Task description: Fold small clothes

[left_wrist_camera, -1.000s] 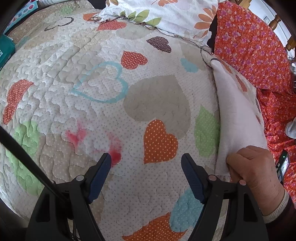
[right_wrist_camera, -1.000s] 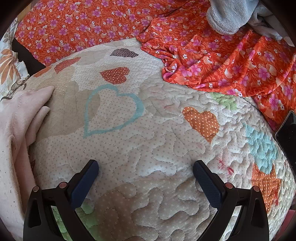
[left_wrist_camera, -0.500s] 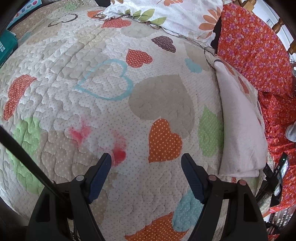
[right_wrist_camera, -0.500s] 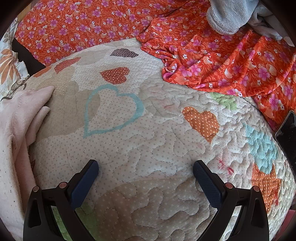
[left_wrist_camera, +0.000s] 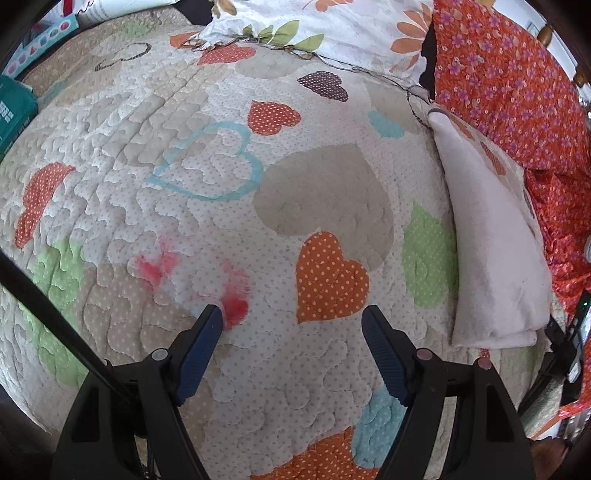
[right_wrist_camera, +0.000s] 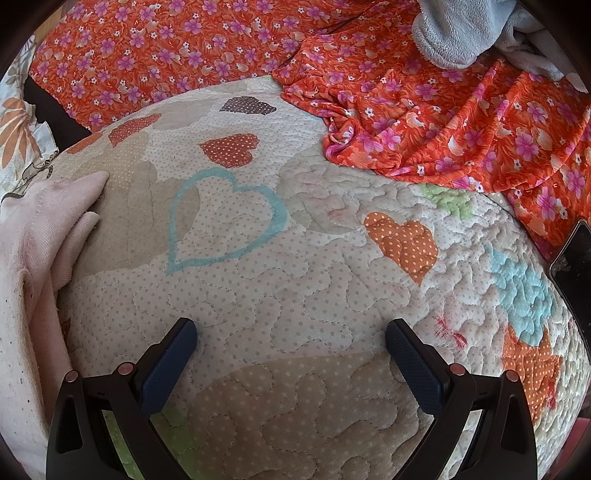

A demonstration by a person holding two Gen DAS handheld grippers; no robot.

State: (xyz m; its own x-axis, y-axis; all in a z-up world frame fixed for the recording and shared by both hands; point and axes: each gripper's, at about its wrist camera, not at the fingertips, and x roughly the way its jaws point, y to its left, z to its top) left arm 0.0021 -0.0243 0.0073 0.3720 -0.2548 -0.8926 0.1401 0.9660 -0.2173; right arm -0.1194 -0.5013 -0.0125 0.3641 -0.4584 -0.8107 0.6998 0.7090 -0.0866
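Observation:
A pale pink small garment (left_wrist_camera: 491,251) lies folded in a long strip on the heart-patterned quilt (left_wrist_camera: 221,206), at the right of the left wrist view. It also shows at the left edge of the right wrist view (right_wrist_camera: 33,236), with a sleeve end pointing right. My left gripper (left_wrist_camera: 291,314) is open and empty over the quilt, left of the garment. My right gripper (right_wrist_camera: 291,328) is open and empty over the quilt (right_wrist_camera: 295,280), right of the garment.
An orange floral cloth (right_wrist_camera: 424,110) lies bunched at the back and right. A grey fleece item (right_wrist_camera: 454,33) sits at the top right. A dark phone (right_wrist_camera: 574,254) lies at the right edge. A floral pillow (left_wrist_camera: 332,26) lies at the back. A teal box (left_wrist_camera: 14,110) is at the far left.
A bare hand that pressed the near end of the pink garment has gone from the left wrist view. The left gripper shifted slightly. The right gripper has not moved.

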